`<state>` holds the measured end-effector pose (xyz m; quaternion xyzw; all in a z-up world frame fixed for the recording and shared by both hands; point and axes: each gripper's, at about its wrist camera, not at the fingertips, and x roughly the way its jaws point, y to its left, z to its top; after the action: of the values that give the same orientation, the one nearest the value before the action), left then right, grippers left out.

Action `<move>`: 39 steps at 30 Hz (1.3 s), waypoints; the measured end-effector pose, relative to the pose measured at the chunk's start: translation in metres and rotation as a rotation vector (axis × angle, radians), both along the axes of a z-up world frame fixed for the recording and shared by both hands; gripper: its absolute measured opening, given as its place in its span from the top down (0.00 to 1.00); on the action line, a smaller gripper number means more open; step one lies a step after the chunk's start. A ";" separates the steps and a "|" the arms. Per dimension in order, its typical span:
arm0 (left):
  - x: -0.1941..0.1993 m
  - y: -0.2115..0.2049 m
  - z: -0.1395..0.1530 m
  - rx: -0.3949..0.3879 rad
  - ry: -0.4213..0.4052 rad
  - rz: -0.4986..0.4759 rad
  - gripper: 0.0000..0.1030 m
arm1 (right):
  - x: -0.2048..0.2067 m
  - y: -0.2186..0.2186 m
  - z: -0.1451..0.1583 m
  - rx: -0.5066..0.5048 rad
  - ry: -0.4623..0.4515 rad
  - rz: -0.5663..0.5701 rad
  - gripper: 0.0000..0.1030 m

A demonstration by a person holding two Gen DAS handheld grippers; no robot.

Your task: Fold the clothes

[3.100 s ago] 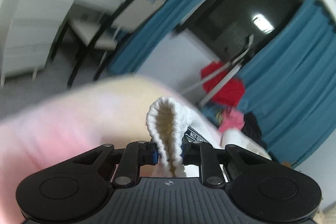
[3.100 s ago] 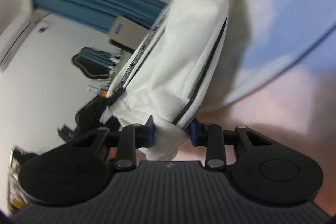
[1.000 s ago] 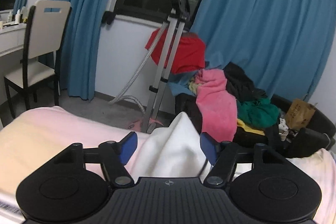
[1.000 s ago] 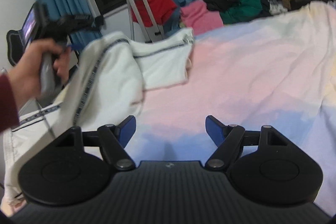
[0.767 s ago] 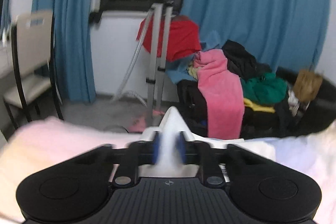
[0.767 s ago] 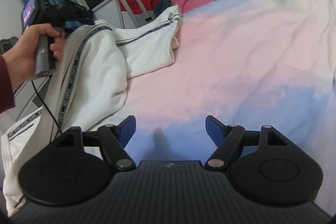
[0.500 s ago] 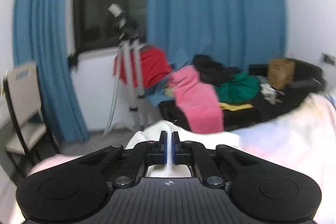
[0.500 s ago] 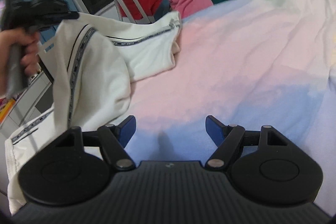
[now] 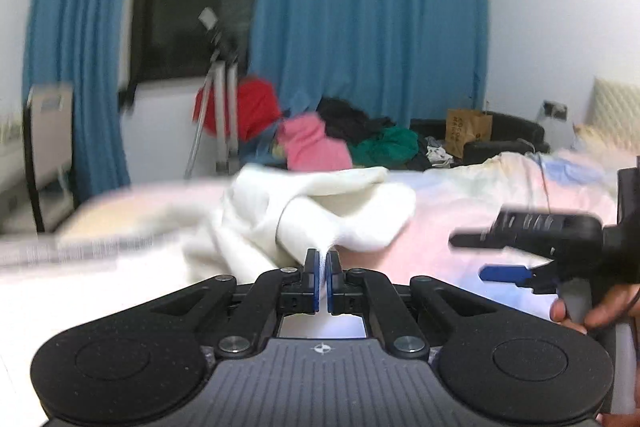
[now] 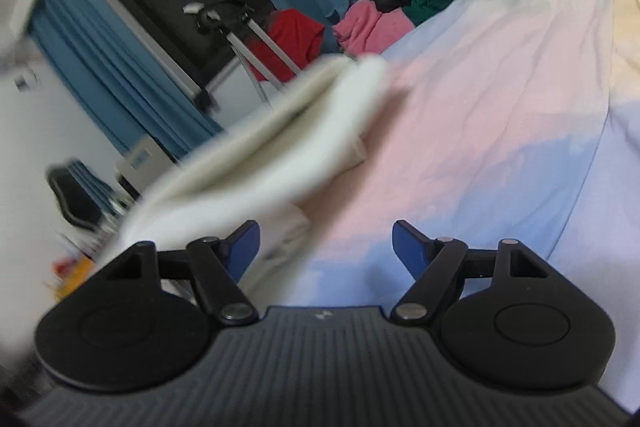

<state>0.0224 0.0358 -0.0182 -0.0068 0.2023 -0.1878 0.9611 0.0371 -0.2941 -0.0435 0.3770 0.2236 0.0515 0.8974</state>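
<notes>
A white garment (image 9: 320, 211) lies bunched on the pastel bedsheet (image 9: 472, 211). My left gripper (image 9: 323, 259) is shut on a thin fold of its cloth, which rises between the blue pads. In the right wrist view the same white garment (image 10: 280, 143) hangs blurred above the sheet, folded over, up and left of my right gripper (image 10: 326, 241). That gripper stands open with nothing between its fingers, only the pink and blue bedsheet (image 10: 460, 147) beneath. From the left wrist view the right gripper (image 9: 516, 251) shows at the right edge, held by a hand (image 9: 592, 311).
A pile of clothes (image 9: 344, 143) in pink, green, black and red lies beyond the bed under blue curtains (image 9: 372, 27). A metal stand (image 9: 218, 115) and a chair (image 9: 48, 147) are at the left. A brown paper bag (image 9: 468, 131) sits on a dark sofa.
My left gripper closed on the white cloth and swept it sideways across the bed toward the right gripper. The right gripper stayed open and rolled, tilting its view.
</notes>
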 end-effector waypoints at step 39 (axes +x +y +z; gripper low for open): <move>0.038 0.038 -0.056 -0.289 0.033 -0.236 0.97 | 0.138 -0.073 0.051 -0.166 0.058 -0.392 0.94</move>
<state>0.0603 0.0737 -0.0745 -0.1241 0.1883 -0.3264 0.9179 0.1756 -0.3671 0.0073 0.3393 0.1751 -0.1534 0.9114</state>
